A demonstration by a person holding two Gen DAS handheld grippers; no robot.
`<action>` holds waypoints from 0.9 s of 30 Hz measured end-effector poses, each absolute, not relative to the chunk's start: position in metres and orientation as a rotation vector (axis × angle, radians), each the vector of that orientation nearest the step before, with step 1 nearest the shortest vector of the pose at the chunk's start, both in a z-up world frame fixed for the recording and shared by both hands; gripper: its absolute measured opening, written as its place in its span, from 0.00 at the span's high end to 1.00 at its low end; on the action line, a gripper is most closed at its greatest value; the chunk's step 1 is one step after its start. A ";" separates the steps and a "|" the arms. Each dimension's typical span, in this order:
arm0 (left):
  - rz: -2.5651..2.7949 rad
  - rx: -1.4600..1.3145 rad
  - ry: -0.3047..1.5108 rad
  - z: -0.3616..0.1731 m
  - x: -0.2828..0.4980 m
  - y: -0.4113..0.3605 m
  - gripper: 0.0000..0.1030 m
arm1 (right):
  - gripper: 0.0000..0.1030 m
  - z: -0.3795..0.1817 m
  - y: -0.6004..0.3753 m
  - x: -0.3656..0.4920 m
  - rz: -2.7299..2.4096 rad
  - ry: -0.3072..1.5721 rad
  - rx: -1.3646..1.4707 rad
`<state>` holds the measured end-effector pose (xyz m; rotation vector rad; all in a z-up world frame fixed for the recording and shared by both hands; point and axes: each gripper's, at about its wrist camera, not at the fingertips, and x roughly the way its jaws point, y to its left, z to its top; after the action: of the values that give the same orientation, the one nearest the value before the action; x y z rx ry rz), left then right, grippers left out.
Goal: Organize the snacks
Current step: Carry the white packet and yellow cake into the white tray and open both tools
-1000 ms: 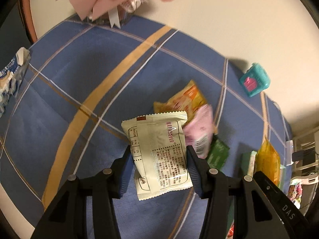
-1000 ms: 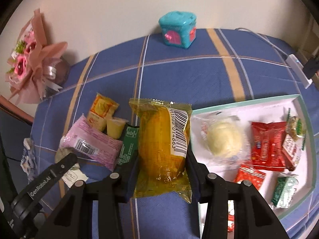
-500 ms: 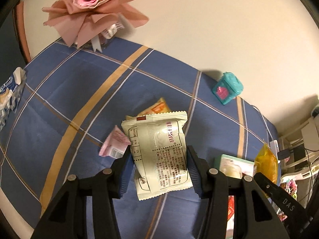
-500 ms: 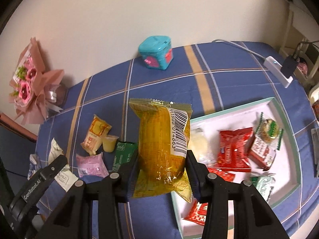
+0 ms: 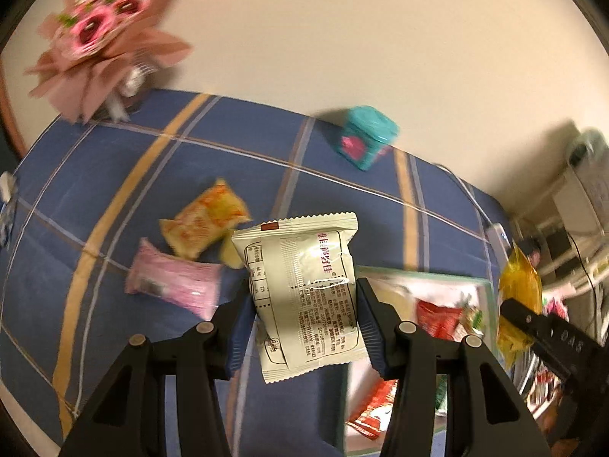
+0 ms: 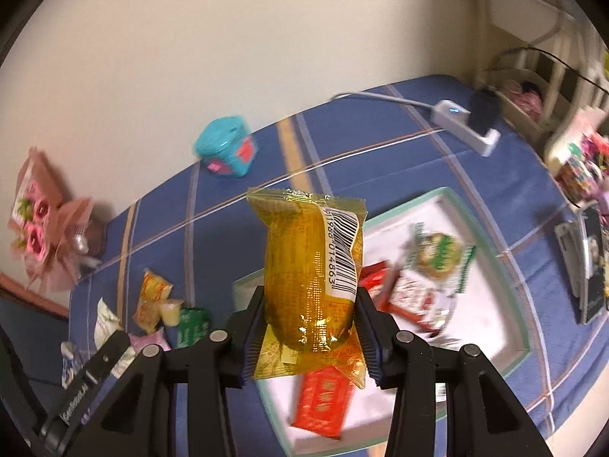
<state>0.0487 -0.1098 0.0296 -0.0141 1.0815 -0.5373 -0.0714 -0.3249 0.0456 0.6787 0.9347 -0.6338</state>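
Observation:
My left gripper point(image 5: 302, 323) is shut on a cream snack packet point(image 5: 304, 289) with printed text, held above the blue checked tablecloth. My right gripper point(image 6: 309, 327) is shut on a yellow wrapped snack point(image 6: 312, 270) with a barcode, hanging over the white tray point(image 6: 498, 266). The tray point(image 5: 483, 285) with a green rim holds several red and green packets. Loose on the cloth lie an orange packet point(image 5: 205, 224), a pink packet point(image 5: 175, 282), a small jelly cup point(image 6: 171, 312) and a green packet point(image 6: 192, 325). In the left wrist view the right gripper and its yellow snack point(image 5: 519, 297) show at the right edge.
A teal box point(image 5: 367, 137) stands near the wall. A pink flower bouquet point(image 5: 102, 45) sits at the table's back left corner. A white power strip with a cable point(image 6: 468, 122) lies at the back right. Dark flat items point(image 6: 590, 266) lie right of the tray.
Both grippers have risen and swung to the right with their packets still held. The tray has come under the right gripper and into the left wrist view.

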 end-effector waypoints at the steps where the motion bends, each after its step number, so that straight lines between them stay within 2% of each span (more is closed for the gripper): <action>1: -0.551 0.000 1.079 0.031 0.044 -0.117 0.49 | 0.55 0.046 -0.332 -0.079 -0.653 0.926 0.690; 10: -0.700 0.127 1.079 0.031 -0.003 -0.179 0.49 | 0.55 0.065 -0.379 -0.140 -0.835 0.862 0.688; 18: -0.792 0.227 1.095 0.023 -0.040 -0.219 0.49 | 0.55 0.059 -0.407 -0.167 -0.911 0.888 0.681; 27: -0.814 0.334 1.157 -0.010 -0.063 -0.246 0.49 | 0.54 0.005 -0.417 -0.163 -0.876 1.064 0.699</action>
<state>-0.0630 -0.2463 -0.0099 0.3338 1.1566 -0.8139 -0.1627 -0.4170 0.0046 0.6988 1.0637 -0.8759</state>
